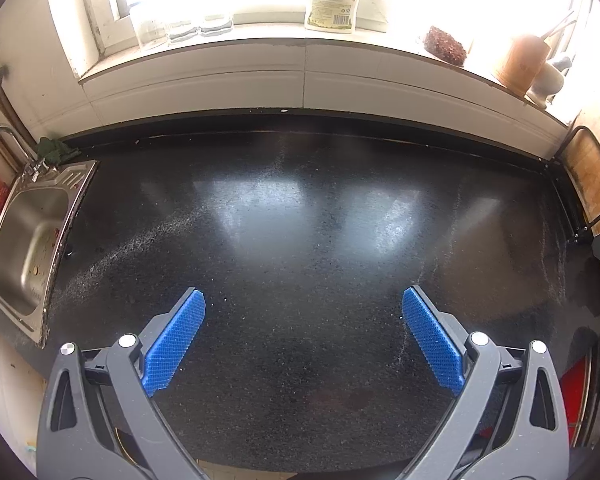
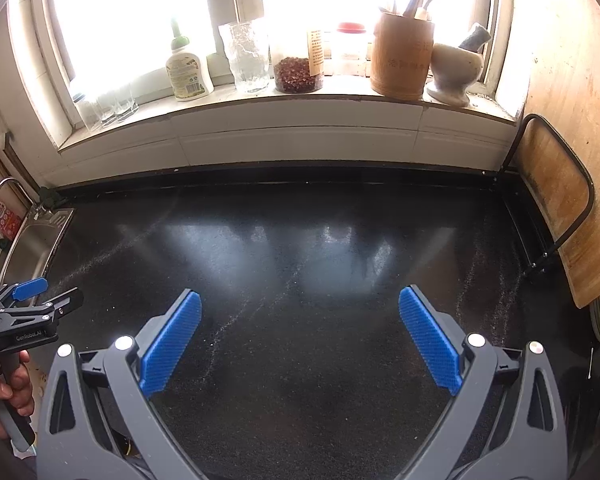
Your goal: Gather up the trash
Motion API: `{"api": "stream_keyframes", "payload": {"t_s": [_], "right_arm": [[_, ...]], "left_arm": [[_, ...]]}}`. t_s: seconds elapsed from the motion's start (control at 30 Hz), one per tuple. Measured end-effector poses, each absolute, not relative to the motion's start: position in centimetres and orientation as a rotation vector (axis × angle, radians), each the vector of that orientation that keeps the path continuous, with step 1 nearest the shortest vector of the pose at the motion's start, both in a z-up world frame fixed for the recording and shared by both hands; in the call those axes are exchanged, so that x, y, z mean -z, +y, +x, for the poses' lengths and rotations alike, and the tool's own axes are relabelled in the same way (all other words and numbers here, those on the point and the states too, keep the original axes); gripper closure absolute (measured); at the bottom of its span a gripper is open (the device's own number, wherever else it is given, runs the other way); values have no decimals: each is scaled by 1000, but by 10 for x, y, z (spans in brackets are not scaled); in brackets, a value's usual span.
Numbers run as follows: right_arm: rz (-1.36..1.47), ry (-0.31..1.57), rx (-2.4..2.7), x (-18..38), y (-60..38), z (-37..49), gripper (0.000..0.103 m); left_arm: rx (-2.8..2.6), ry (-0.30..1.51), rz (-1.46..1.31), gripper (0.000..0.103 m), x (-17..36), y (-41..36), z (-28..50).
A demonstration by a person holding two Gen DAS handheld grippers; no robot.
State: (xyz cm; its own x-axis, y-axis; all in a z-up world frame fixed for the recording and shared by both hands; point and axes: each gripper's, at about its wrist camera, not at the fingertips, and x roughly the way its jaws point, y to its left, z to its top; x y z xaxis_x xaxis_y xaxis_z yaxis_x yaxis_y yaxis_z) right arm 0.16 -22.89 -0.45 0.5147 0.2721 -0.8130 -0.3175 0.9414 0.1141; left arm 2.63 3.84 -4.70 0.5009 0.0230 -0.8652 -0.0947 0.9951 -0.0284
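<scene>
No piece of trash shows on the black speckled countertop (image 1: 300, 208) in either view; only faint pale streaks and crumbs lie on it. My left gripper (image 1: 303, 300) is open and empty above the counter's front part, blue pads (image 1: 176, 340) wide apart. My right gripper (image 2: 300, 302) is also open and empty above the counter (image 2: 300, 248). The left gripper also shows in the right wrist view (image 2: 56, 294) at the far left, held by a hand, open.
A steel sink (image 1: 28, 236) with a tap sits at the left. A windowsill holds a soap bottle (image 2: 188, 72), glasses (image 2: 246, 56), a jar (image 2: 298, 68), a bamboo utensil holder (image 2: 402, 56) and a mortar (image 2: 454, 68). A wooden cutting board in a rack (image 2: 556, 184) stands at the right.
</scene>
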Motion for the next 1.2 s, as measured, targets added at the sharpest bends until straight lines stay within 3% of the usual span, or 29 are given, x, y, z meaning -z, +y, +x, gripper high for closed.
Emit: {"api": "stream_keyframes", "payload": {"t_s": [1.2], "right_arm": [[-59, 980, -364, 9, -224, 9, 7]], "left_arm": [[-60, 1044, -74, 7, 46, 43, 28]]}}
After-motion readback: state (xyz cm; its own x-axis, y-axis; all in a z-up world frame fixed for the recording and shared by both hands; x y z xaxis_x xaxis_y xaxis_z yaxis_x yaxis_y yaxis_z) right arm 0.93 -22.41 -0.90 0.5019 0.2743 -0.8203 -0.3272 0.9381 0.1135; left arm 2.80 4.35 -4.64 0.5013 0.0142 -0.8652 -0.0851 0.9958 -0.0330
